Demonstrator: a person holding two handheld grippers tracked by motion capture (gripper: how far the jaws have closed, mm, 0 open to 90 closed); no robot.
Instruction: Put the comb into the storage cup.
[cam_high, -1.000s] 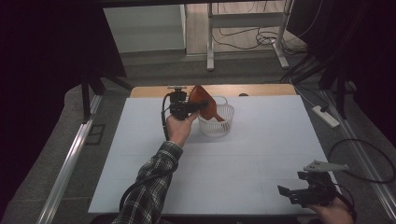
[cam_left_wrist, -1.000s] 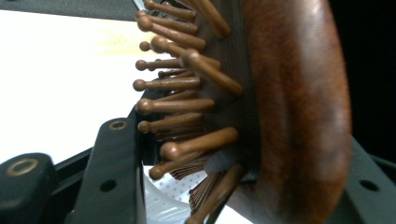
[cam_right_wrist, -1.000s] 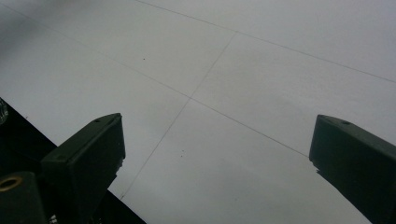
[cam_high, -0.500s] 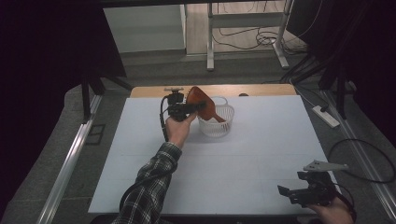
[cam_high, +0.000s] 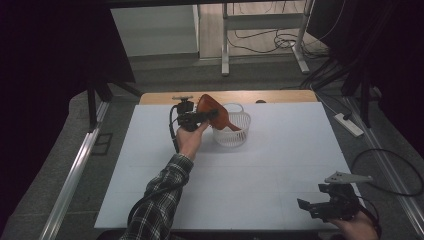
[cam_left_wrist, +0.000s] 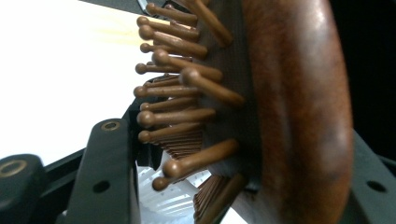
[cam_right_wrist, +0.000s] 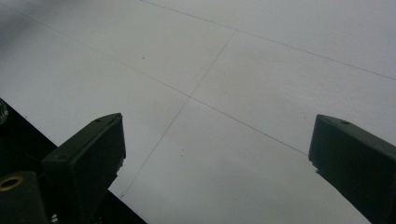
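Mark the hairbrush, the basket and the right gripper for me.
hairbrush (cam_left_wrist: 299, 116), left gripper view, on its brown wooden back.
basket (cam_high: 234, 140), high view, on its white slatted front wall.
right gripper (cam_high: 306, 207), high view, between the tips of its two black jaws.

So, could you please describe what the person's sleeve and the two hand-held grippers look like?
The left arm wears a dark plaid sleeve. Both hand-held grippers are black with blocky jaws: the left hand-held gripper trails a black cable, and the right hand-held gripper carries a grey three-cornered plate on top.
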